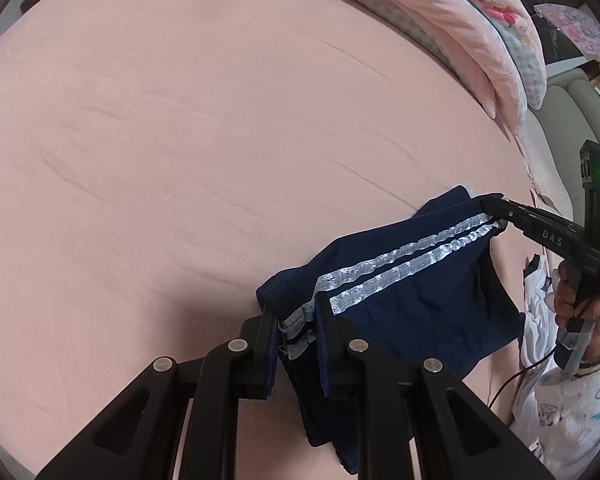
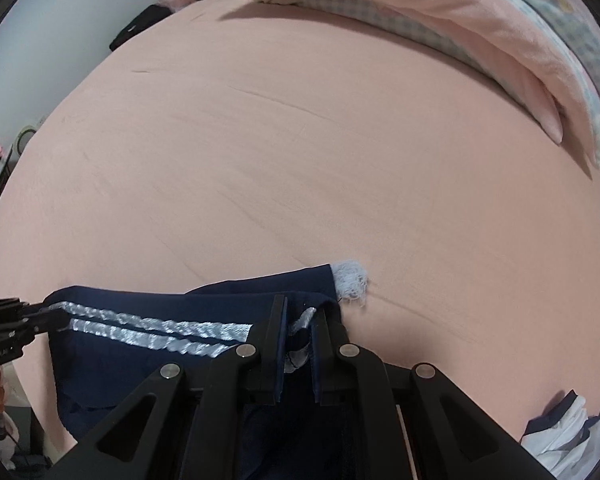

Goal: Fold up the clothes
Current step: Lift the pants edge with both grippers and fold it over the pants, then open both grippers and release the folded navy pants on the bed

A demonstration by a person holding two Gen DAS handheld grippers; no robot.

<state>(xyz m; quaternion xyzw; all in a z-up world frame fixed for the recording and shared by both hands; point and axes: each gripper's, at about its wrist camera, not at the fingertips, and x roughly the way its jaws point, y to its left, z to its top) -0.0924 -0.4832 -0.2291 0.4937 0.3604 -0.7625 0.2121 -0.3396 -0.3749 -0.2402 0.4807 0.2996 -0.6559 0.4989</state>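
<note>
Shorts [image 1: 412, 292] of navy cloth with two pale side stripes hang stretched between both tools just above the pink bed [image 1: 180, 140]. Left tool [image 1: 296, 320] is clamped on one striped end, right tool [image 2: 300, 328] clamped on the other. Beyond lies a folded pink quilt [image 2: 460, 32]; white clothes [image 2: 560, 428] sit at the bed's edge.
</note>
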